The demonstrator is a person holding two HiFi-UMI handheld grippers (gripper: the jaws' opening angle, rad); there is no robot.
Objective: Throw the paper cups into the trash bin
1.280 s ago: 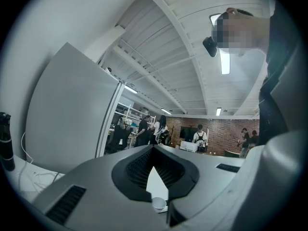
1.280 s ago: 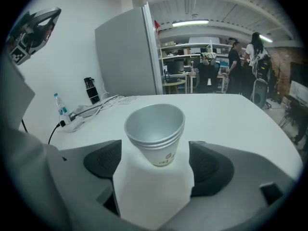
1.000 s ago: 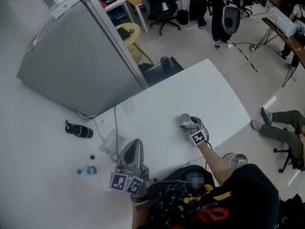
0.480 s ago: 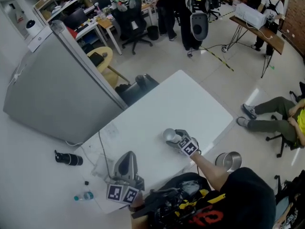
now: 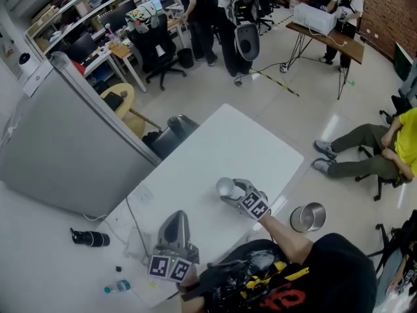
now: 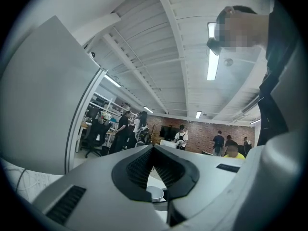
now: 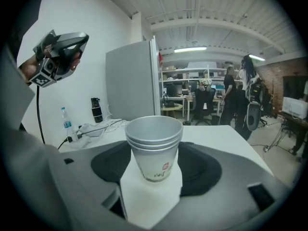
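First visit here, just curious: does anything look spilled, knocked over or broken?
Nothing stands out. The paper cups sit nested and upright between the right gripper jaws, and the trash bin stands upright on the floor beside the table.

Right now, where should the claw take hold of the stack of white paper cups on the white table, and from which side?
Grip the stack of white paper cups across its side wall, under the rolled rims, coming in level from the side. It stands upright on the white table, mouth up, narrowing downward, so the rims should resist slipping. The right claw grips it so.
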